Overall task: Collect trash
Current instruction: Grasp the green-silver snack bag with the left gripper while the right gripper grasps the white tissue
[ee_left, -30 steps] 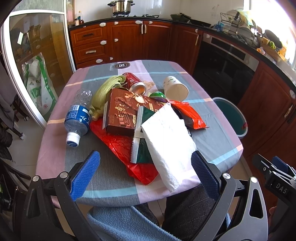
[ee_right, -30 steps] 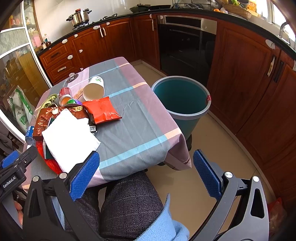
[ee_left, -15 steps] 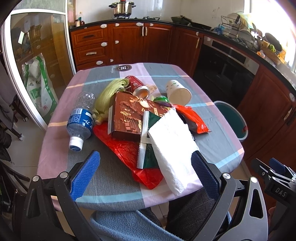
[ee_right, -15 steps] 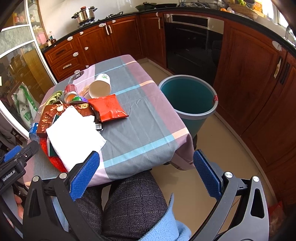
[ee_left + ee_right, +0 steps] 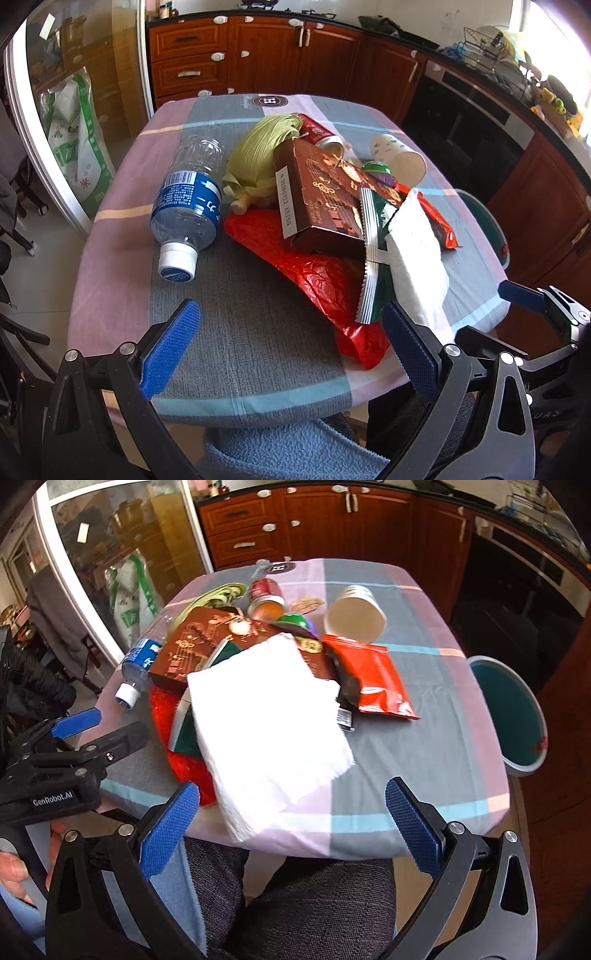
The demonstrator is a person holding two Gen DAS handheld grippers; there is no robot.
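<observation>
- As nothing is held in either tool, the collection reads as not yet started: all trash visible sits on the table (image 5: pixel 236 332), none seen in the bin (image 5: pixel 517 716).
- Left gripper (image 5: pixel 291 347): jaws spread wide, empty, hovering over the near table edge, short of the pile.
- Right gripper (image 5: pixel 291 819): jaws spread wide, empty, held off the near edge above the person's lap; the white paper towel (image 5: pixel 266 720) lies just ahead of it.
- Pile, left wrist view: plastic bottle (image 5: pixel 188 206) on its side at the left, apart from the rest except near the corn husk (image 5: pixel 255 155); brown box (image 5: pixel 317 199) resting on a red plastic bag (image 5: pixel 317 273); green foil wrapper (image 5: pixel 373 258) partly under the paper towel.
- Further back: red can (image 5: pixel 321 134) on its side, paper cup (image 5: pixel 399 162) on its side, a small green item (image 5: pixel 378 171) between them (kind unclear), red snack packet (image 5: pixel 373 679) to the right.
- Bin stands on the floor beside the table's right side, well apart from the pile; its visible interior looks empty, though the bottom is only partly seen.
- Judgement: progress nil; every listed piece remains to be moved.
- Judgement: paper towel is nearest to the right jaws and on top, so a likely first pick; thin and limp, it may drag the wrapper beneath it.
</observation>
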